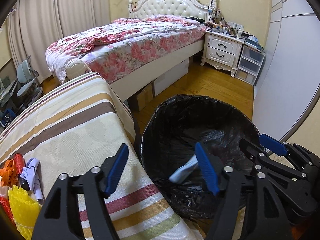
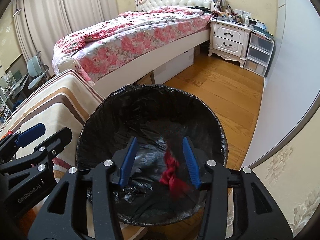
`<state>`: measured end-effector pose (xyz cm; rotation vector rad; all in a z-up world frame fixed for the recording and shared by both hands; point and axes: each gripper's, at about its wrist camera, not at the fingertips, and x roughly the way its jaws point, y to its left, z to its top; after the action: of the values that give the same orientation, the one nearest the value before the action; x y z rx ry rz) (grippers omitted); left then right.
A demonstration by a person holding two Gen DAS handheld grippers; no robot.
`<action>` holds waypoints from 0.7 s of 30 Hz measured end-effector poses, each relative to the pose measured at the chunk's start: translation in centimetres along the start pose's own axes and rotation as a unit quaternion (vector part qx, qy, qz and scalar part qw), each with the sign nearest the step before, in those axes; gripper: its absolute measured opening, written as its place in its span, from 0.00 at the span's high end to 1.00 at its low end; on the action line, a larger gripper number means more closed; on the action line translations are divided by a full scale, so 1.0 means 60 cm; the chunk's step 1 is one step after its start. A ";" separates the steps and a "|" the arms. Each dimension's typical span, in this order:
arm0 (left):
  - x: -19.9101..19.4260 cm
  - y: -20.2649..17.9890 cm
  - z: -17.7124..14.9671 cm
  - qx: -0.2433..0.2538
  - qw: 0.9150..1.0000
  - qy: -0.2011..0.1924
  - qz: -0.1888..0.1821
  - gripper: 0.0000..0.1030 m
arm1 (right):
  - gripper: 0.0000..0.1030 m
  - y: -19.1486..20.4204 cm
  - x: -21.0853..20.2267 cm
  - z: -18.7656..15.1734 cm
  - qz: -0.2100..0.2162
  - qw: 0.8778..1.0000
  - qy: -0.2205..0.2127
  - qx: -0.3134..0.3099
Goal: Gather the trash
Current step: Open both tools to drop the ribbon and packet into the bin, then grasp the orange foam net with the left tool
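Trash is what I am after, and two pieces of it show over the round bin lined with a black plastic bag (image 2: pixel 152 108), which fills the lower middle of the right wrist view and the lower centre-right of the left wrist view. In the right wrist view a crumpled red scrap of ribbon-like material (image 2: pixel 171 175), blurred, sits just inside the right-hand blue pad of my right gripper (image 2: pixel 158 160); whether it touches that pad I cannot tell. The other pad stands clear of it, so the jaws are parted and nothing is pinched. My left gripper (image 1: pixel 162 168) has its blue-padded black jaws spread wide, one pad over the striped cloth, the other over the bin. A pale blue-white folded wrapper (image 1: pixel 185 170), also blurred, lies inside the bin's mouth beside the right-hand pad; the pads do not clamp it.

At the lower left of the left wrist view more rubbish waits on the cream cloth with brown, tan and red stripes (image 1: pixel 76 128): a yellow foam net sleeve (image 1: pixel 23 208), an orange crumpled scrap (image 1: pixel 8 172), a lilac crumpled paper (image 1: pixel 32 172) and a red ribbed tube (image 1: pixel 19 163).

Across the upper frame stands a bed with a pink floral quilt (image 1: pixel 128 40), on a wooden floor (image 1: pixel 210 92).
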<state>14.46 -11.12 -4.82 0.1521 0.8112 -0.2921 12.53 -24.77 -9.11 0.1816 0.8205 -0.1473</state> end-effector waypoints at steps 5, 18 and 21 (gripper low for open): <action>-0.004 0.001 -0.001 0.000 1.000 -0.003 0.011 0.29 | 0.51 -0.006 -0.012 0.002 -0.008 1.000 -0.008 0.008; -0.072 0.051 -0.034 -0.028 0.999 -0.006 0.025 0.29 | 0.46 0.030 -0.056 -0.019 0.005 1.000 -0.014 -0.006; -0.098 0.075 -0.048 -0.039 0.999 -0.010 0.035 0.29 | 0.45 0.051 -0.071 -0.029 0.017 1.000 -0.016 -0.016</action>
<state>10.06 -4.95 -2.38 0.1039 0.7947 -0.1948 9.04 -21.18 -6.80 0.1621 0.7881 -0.1053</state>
